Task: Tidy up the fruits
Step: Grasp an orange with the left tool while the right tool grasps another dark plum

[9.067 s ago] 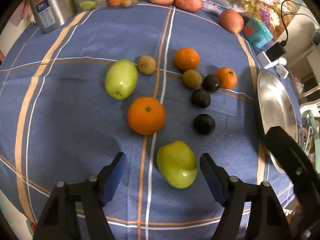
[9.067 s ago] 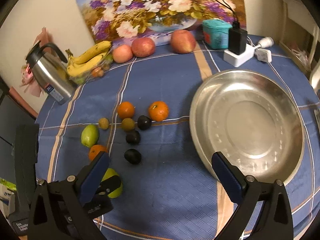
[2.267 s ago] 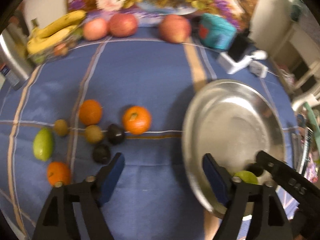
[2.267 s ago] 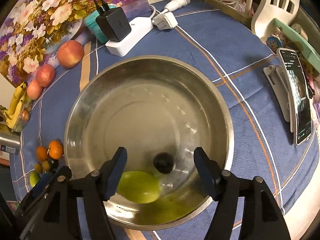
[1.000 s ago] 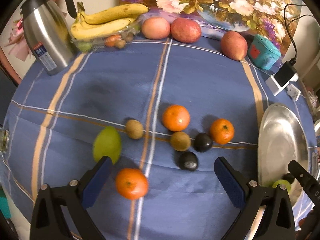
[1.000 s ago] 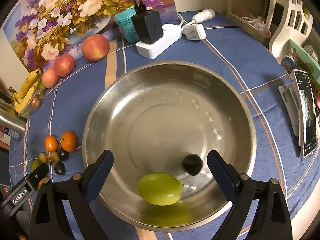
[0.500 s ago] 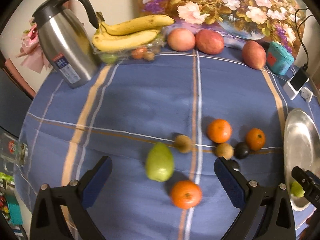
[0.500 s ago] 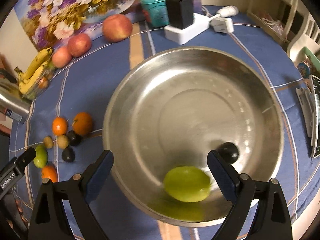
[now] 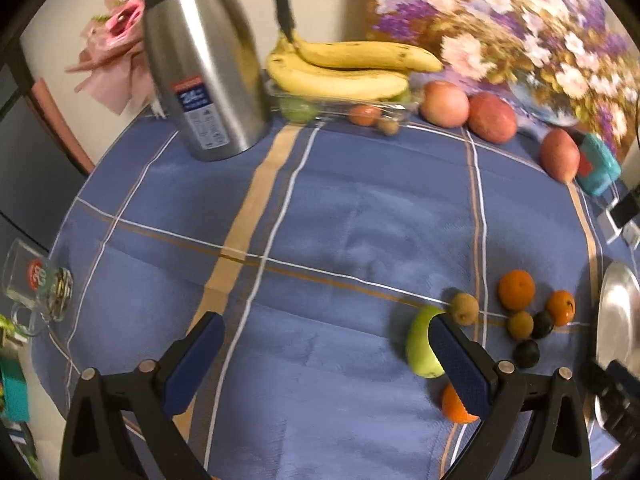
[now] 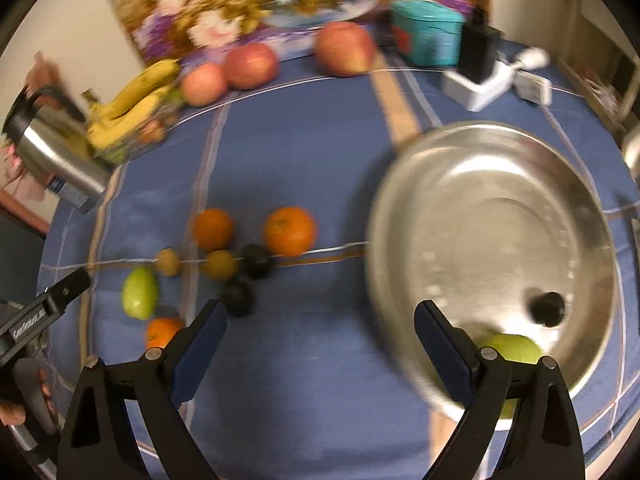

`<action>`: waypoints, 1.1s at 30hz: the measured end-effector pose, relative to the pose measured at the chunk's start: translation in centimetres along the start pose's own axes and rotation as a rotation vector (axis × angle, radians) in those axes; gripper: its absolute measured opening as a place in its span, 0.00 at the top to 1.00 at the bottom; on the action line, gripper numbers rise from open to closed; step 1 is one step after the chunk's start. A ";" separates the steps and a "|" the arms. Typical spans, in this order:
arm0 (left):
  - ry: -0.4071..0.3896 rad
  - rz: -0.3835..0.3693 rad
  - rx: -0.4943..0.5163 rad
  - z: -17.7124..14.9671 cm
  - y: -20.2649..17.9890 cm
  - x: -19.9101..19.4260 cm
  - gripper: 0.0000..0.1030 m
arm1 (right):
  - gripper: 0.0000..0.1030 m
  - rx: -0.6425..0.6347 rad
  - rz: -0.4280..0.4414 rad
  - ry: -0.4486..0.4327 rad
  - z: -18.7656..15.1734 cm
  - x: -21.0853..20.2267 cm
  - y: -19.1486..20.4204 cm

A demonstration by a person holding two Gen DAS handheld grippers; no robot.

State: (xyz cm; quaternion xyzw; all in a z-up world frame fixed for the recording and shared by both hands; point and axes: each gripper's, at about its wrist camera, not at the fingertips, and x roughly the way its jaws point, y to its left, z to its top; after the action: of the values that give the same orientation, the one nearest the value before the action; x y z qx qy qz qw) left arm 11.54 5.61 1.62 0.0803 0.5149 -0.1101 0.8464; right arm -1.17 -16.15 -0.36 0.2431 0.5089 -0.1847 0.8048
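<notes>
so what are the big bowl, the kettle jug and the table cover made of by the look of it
Bowl: apparently stainless steel, shiny, with bright glare and blurred reflections. Jug: brushed metal body with streaky vertical highlights; the black lid and handle look like plastic. Table cover: woven cloth, matte blue with printed stripes and soft creases.

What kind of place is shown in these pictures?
Probably a home dining table: a blue checked tablecloth, a stainless steel kettle-shaped thermos jug, yellow bananas and a floral painting against the wall.
</notes>
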 end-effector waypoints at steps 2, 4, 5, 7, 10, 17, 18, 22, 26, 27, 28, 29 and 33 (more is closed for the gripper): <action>-0.006 0.001 -0.009 0.0 0.6 0.0 0.00 | 0.08 -0.015 0.025 0.008 -0.2 0.1 1.5; -0.009 -0.009 -0.032 -0.2 1.2 -0.1 0.00 | 0.08 -0.024 0.045 0.017 -0.3 0.3 2.5; -0.004 -0.017 -0.049 -0.3 1.5 0.0 0.00 | 0.08 -0.033 0.055 0.022 -0.3 0.4 3.2; 0.004 -0.047 -0.079 -0.5 1.9 0.2 0.00 | 0.08 -0.052 0.070 0.025 -0.3 0.7 4.5; 0.005 -0.055 -0.092 -0.5 1.9 0.3 0.00 | 0.08 -0.064 0.080 0.029 -0.6 1.0 5.6; 0.024 -0.091 -0.113 -0.7 1.6 1.2 0.00 | 0.08 -0.064 0.104 0.047 -1.0 1.9 7.0; 0.030 -0.099 -0.109 -0.8 1.5 1.3 0.00 | 0.08 -0.061 0.105 0.046 -1.1 1.8 6.9; 0.080 -0.178 -0.138 -1.0 1.1 1.9 0.00 | 0.08 -0.030 0.079 0.041 -0.6 2.3 6.1; 0.093 -0.222 -0.150 -1.3 0.2 2.0 0.01 | 0.14 -0.029 0.056 0.032 -0.1 2.6 5.6; 0.097 -0.225 -0.145 -1.4 -0.1 2.0 0.01 | 0.19 -0.031 0.054 0.032 0.0 2.7 5.5; 0.099 -0.230 -0.137 -1.5 -0.5 2.1 0.01 | 0.24 -0.033 0.053 0.032 0.1 2.8 5.5; 0.104 -0.235 -0.131 -1.5 -0.8 2.2 0.01 | 0.25 -0.034 0.052 0.034 0.2 3.0 5.4; 0.148 -0.285 -0.138 -2.1 -1.9 2.8 0.10 | 0.35 -0.033 0.059 0.049 0.3 3.7 5.1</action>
State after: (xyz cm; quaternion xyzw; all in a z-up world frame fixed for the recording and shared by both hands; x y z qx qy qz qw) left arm 10.50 4.00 -1.82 -0.0438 0.5883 -0.1869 0.7855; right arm 3.34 -12.34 -2.58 0.2491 0.5241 -0.1464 0.8012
